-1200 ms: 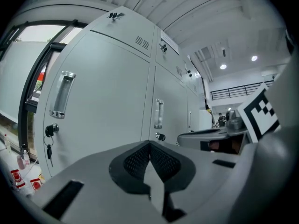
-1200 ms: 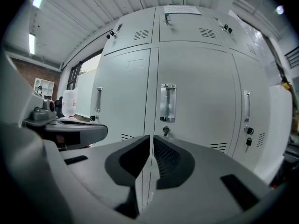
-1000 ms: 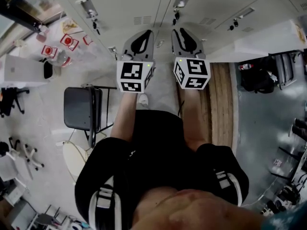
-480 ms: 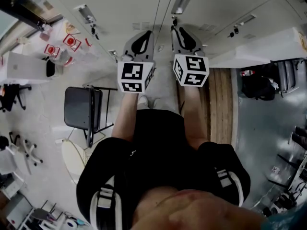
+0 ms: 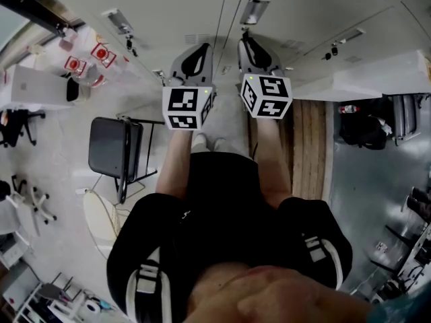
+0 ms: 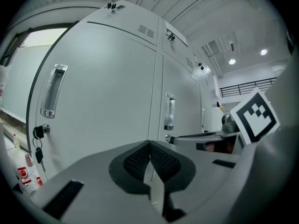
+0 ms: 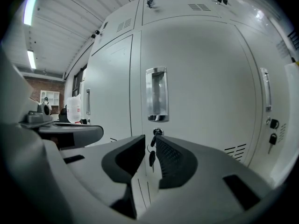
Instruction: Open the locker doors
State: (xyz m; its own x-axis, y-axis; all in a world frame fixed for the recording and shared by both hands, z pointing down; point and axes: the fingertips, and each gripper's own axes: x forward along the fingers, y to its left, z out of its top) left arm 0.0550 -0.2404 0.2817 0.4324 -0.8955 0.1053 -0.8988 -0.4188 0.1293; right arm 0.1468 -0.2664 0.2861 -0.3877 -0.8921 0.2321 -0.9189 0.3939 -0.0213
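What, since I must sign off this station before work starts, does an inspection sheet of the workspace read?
Surface: pale grey floor, person standing on it.
Job's things: grey metal locker doors ahead shut; recessed chrome handle; key bunch hanging from the lock below it.
Clutter: black folding chair at the person's left.
Grippers: left gripper fingers together, empty; right gripper fingers slightly apart, key bunch seen through the gap, not gripped.
Cables: nothing seen.
Surroundings: brown wooden planking and black bag at right.
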